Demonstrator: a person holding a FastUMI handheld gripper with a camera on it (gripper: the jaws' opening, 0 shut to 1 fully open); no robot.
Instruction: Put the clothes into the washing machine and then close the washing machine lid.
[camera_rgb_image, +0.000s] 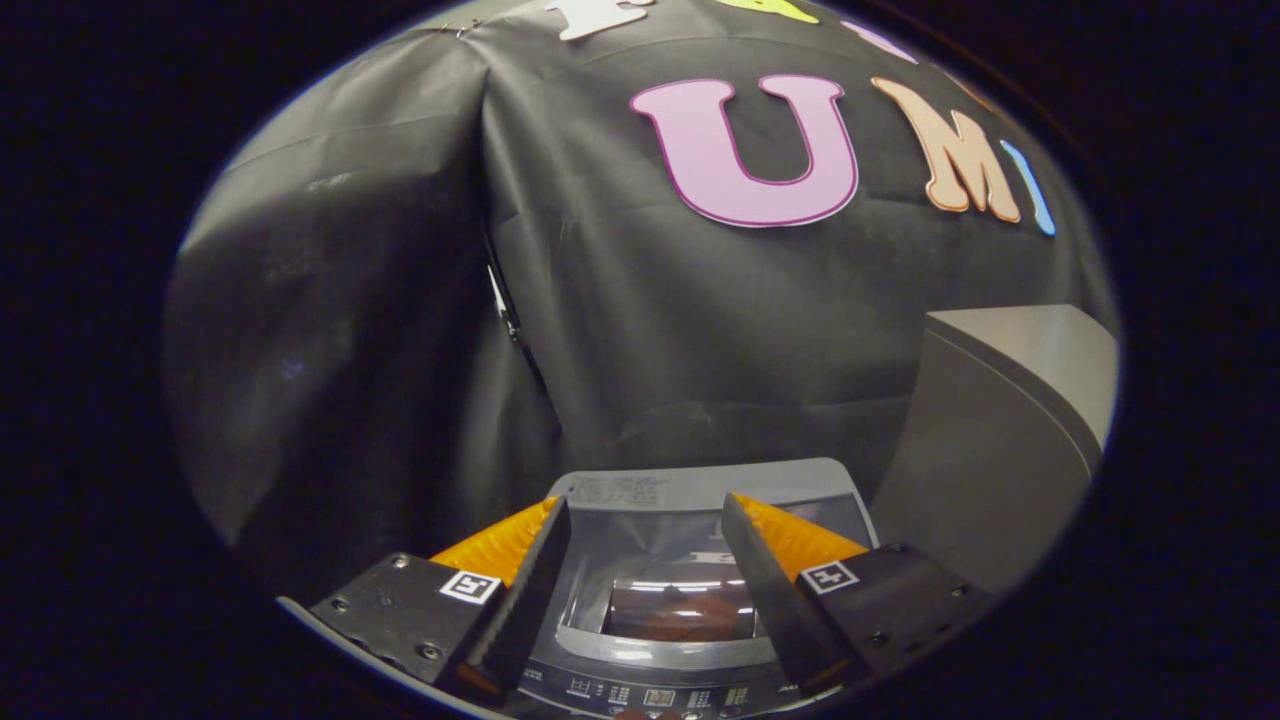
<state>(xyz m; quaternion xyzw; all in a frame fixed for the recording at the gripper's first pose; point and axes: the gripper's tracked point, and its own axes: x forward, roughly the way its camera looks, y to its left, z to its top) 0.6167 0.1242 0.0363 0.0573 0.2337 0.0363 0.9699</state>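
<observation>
Two orange-faced fingers (500, 545) of the gripper (645, 560) are standing spread apart with nothing between them, so the tool is released and carrying no clothes. Below and just ahead of the fingers, the washing machine (660, 690) is sitting with its control panel nearest the tool, and its lid (690, 500) is looking, as far as can be told, to be lying flat over the tub, the clear window framed right in the gap between the fingers. Something reddish-brown is showing through that window (680, 610); it may be clothing already inside the drum, though reflections are making that uncertain. The lid's long axis is running straight away from the gripper toward the booth wall (400, 300), so the machine is lying dead ahead and slightly below, centred on the tool's own line. A grey cabinet (1000, 440) is standing beside the machine on the right. Judging from this, loading seems finished and the lid either closed or close to it; any remaining move would be a downward press along that centre line.
</observation>
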